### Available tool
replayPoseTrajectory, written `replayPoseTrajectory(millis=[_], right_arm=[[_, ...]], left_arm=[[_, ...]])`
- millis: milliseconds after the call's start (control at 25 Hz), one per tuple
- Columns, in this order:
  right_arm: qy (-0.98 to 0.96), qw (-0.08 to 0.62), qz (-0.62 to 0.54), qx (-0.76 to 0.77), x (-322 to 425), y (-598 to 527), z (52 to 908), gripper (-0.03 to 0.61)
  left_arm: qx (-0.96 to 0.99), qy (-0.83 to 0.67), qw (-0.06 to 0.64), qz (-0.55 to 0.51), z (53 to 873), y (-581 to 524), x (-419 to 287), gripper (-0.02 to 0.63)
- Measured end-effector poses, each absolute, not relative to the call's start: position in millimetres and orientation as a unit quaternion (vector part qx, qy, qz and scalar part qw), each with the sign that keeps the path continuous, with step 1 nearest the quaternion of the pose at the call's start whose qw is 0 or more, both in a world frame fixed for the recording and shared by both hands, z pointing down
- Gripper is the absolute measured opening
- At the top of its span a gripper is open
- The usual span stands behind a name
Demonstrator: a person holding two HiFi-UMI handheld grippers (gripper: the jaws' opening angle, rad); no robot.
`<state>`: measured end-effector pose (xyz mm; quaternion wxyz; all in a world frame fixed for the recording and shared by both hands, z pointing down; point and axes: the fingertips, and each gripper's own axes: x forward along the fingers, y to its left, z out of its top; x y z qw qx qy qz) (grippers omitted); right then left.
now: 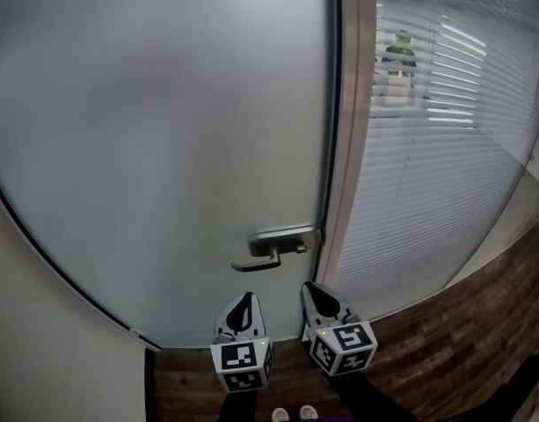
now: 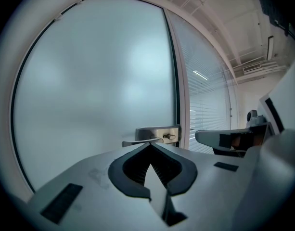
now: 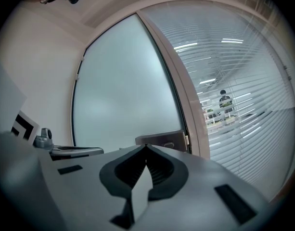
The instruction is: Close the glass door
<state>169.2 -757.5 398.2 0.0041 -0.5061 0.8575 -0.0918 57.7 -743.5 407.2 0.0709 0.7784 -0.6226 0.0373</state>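
The frosted glass door stands shut against its metal frame. Its silver lever handle sits on a lock plate at the door's right edge. My left gripper is shut with nothing in it, a little below and left of the handle. My right gripper is shut and empty too, just below the lock plate. In the left gripper view the handle lies straight ahead of the closed jaws. In the right gripper view the lock plate shows just past the closed tips.
A glass wall with white blinds runs right of the frame, with a person seen far behind it. A pale wall is at the left. Dark wood floor lies below, with the wearer's shoes at the bottom.
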Motion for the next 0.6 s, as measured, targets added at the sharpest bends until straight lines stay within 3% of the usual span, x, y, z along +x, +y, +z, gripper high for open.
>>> replayPoseTrajectory(millis=[600], right_arm=[[0.862,-0.001,-0.091,-0.499,164.9,-758.4,396.8,-0.002]], left_arm=[[0.776,-0.627,0.053,0.049,404.1,-743.6,56.0,0.0]])
